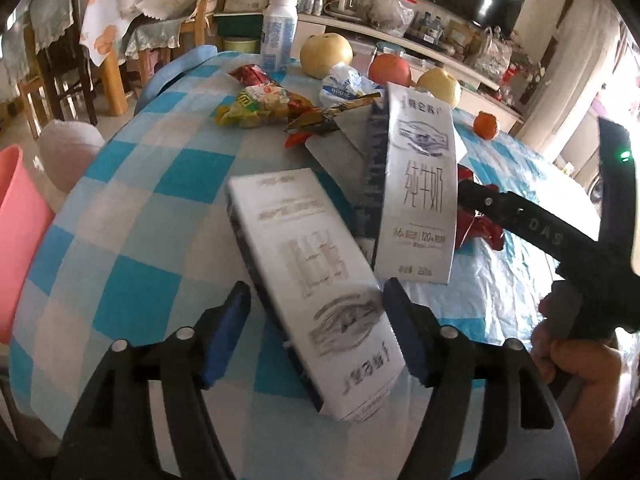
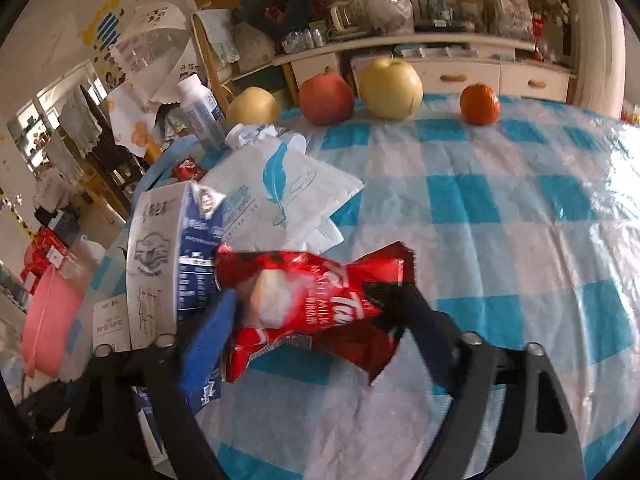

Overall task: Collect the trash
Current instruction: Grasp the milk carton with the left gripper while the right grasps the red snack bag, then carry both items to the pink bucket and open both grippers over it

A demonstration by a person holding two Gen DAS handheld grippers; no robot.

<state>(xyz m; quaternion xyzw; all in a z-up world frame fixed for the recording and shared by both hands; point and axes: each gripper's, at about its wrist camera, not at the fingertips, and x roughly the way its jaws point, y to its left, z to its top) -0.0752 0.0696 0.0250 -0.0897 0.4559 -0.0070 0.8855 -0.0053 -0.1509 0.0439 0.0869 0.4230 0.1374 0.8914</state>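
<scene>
A white milk carton (image 1: 316, 264) lies flat on the blue-checked tablecloth (image 1: 132, 216) between the blue pads of my left gripper (image 1: 316, 292). The jaws stand open, with a gap at the left pad. A second carton (image 1: 420, 200) stands upright just behind it. My right gripper (image 2: 308, 296) is shut on a crumpled red snack wrapper (image 2: 320, 280), its pads against both sides. The upright carton (image 2: 152, 256) stands to its left. In the left wrist view a black finger (image 1: 532, 228) of the right gripper reaches to the red wrapper (image 1: 480, 228).
More wrappers (image 1: 260, 104) and a white feather-print bag (image 2: 280, 188) lie further back. Two pears (image 2: 392, 88), a red fruit (image 2: 326, 100), an orange (image 2: 480, 104) and a white bottle (image 1: 278, 32) line the far edge. A pink bin (image 1: 20, 232) stands left of the table.
</scene>
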